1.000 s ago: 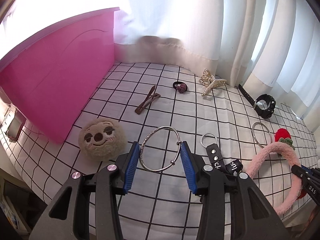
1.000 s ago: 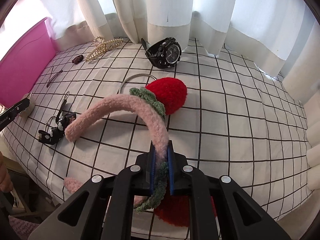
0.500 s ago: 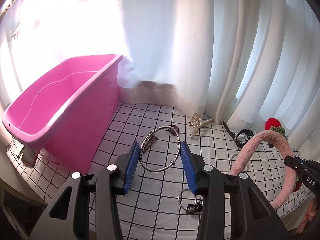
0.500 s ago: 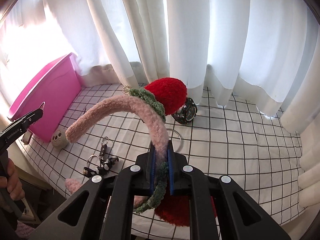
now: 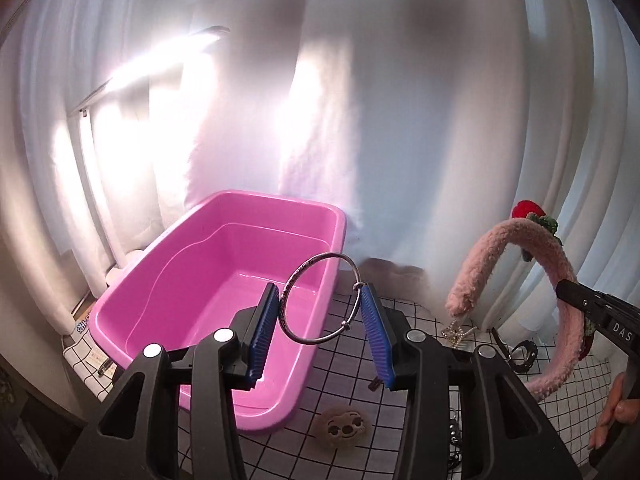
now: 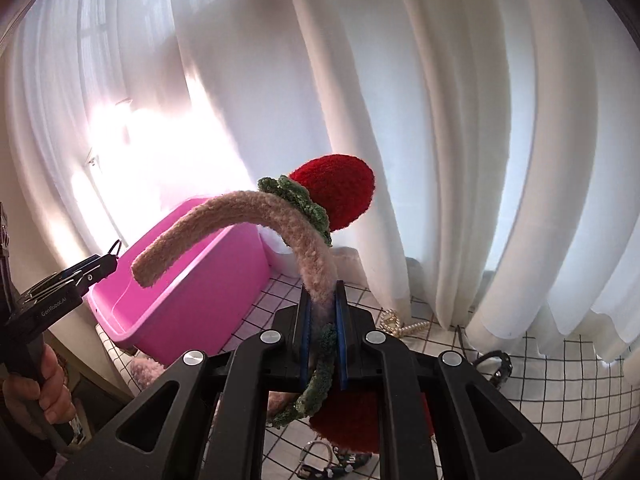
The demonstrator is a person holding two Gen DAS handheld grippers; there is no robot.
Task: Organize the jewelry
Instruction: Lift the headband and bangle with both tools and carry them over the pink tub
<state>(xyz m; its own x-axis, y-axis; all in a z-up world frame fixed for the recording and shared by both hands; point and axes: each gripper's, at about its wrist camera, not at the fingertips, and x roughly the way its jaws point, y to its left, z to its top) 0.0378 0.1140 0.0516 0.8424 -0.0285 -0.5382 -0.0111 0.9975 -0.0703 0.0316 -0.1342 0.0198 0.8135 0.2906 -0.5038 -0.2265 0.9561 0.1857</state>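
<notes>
Left gripper (image 5: 320, 332): bangle (image 5: 320, 298) is being pinched across its width between the pads, pink tub (image 5: 224, 280) just ahead and below. Right gripper (image 6: 322, 340): fuzzy headband (image 6: 248, 220) is being clamped tight near one end, the rest arching forward, tub ahead to its left. Risk: bangle is being held by two thin contact points only, so it is likely being left free to pivot or slip out short of the tub. Headband's free end could be snagging the tub rim.

My pads (image 5: 264, 332) are blue. Tub (image 5: 160, 300) pink; headband (image 6: 224, 216) pale pink, red strawberry (image 6: 340, 192). Cloth (image 5: 344, 364) white, black grid.
</notes>
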